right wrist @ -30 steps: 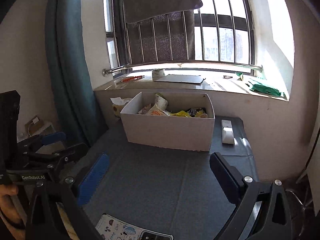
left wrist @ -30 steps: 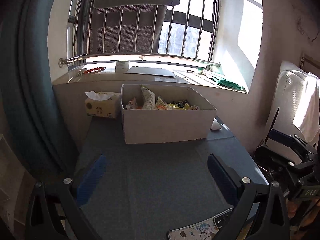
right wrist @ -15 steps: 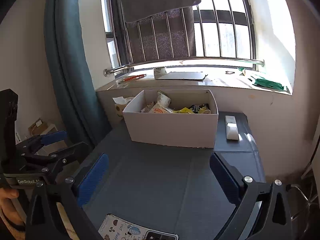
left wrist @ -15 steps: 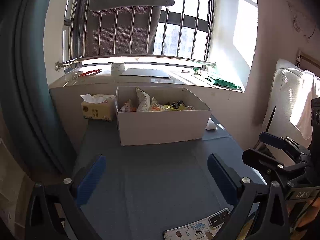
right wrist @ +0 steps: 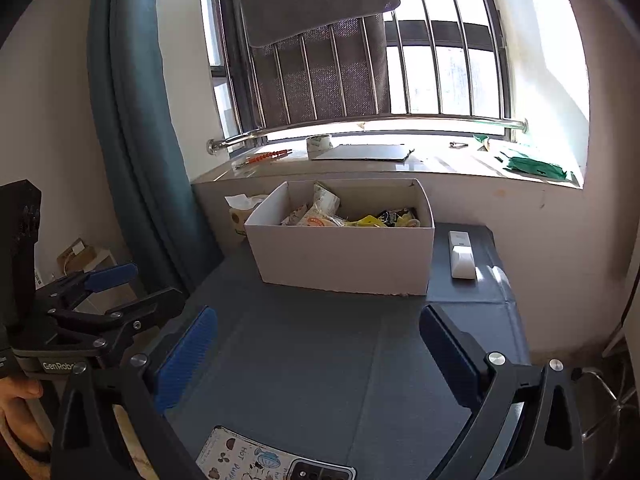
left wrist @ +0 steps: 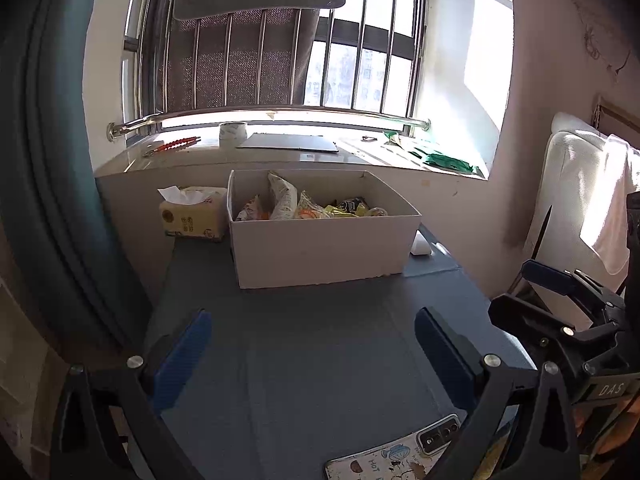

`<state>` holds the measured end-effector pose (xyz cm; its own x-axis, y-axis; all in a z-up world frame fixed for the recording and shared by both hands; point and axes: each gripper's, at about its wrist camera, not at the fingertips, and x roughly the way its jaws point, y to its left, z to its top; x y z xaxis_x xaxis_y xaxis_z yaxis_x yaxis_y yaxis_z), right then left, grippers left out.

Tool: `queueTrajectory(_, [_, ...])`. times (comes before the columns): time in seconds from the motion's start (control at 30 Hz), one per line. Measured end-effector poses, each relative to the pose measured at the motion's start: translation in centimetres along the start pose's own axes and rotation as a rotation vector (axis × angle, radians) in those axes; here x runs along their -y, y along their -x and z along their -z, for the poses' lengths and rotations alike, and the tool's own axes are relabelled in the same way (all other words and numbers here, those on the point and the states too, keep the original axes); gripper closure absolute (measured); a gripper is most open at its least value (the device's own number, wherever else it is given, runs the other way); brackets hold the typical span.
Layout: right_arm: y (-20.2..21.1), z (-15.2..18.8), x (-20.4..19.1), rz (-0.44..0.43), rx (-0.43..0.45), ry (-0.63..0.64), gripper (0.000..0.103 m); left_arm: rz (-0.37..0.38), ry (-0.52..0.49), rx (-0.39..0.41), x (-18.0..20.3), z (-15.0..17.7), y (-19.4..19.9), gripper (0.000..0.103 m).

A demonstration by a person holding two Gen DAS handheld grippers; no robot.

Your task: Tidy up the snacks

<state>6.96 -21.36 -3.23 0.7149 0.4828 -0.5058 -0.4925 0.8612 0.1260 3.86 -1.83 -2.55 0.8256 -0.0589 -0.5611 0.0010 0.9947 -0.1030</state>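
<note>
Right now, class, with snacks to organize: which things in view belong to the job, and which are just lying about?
Belongs to the job:
white box
snack packets inside it
left gripper, open
right gripper, open

Just lying about:
tissue box
white remote
phone
tape roll

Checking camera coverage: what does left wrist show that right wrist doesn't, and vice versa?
Left wrist only: the white cushioned furniture at the right edge, and the right gripper from the side.
Right wrist only: the whole white remote beside the box, the left gripper, and a hand.
Both: the snack box, tissue pack, phone, both grippers open and empty.
</note>
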Motion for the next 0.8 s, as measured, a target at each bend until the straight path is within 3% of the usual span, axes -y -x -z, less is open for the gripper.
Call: queueTrajectory(0.8, [0.03, 0.24, -0.04, -0.004, -0.005, 0.001, 0.0, 0.009, 0.009, -0.013, -0.31, 0.25, -0.21, 0.0])
